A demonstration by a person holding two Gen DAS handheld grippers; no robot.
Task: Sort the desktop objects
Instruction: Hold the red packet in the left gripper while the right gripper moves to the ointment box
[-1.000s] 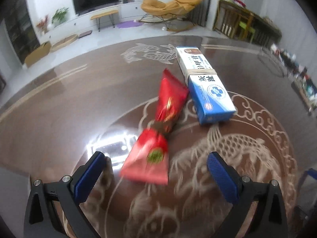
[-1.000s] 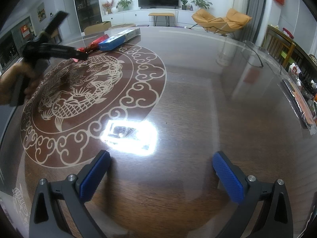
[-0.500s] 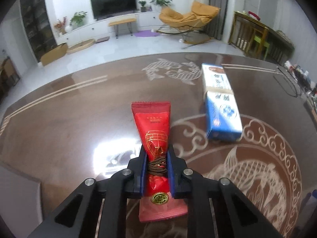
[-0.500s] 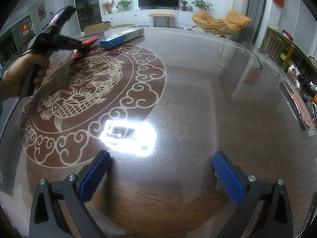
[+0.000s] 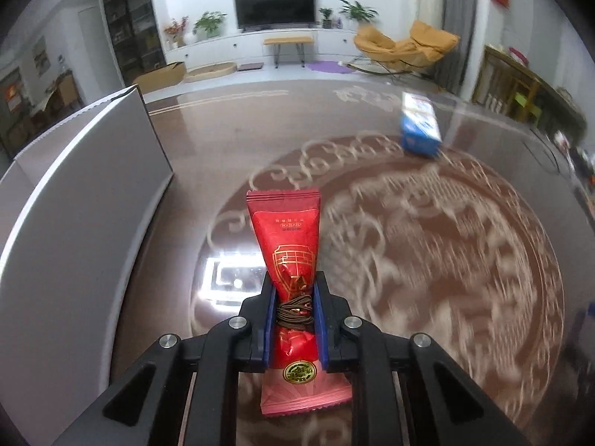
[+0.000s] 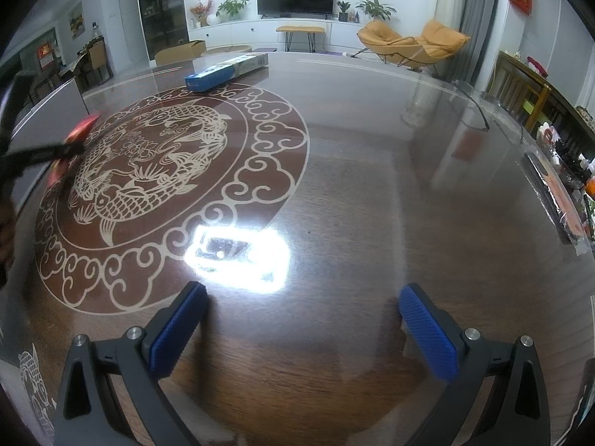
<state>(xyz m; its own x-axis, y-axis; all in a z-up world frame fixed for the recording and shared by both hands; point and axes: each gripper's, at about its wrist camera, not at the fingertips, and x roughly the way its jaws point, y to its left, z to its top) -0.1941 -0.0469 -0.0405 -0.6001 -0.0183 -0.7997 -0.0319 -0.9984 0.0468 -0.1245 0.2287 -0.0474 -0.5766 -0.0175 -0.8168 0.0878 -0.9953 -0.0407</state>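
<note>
My left gripper [image 5: 294, 297] is shut on a red snack packet [image 5: 288, 238], pinched at its waist where a brown cord is wound, and holds it above the table. The packet shows blurred at the far left of the right wrist view [image 6: 80, 132], held by the left gripper [image 6: 37, 154]. A blue and white box [image 5: 420, 126] lies on the table at the far right; it also shows at the back in the right wrist view [image 6: 227, 68]. My right gripper [image 6: 301, 329] is open and empty over the dark wooden table [image 6: 353, 186].
A grey-white box wall [image 5: 74, 200] stands at the table's left side, close to the held packet. A round fish pattern [image 6: 156, 156] covers the table's left half. Packets and small items [image 6: 569, 200] lie along the right edge.
My left gripper closed on the red packet, lifted it and swung left toward the grey box; the blue box now lies far right. The right gripper has not moved.
</note>
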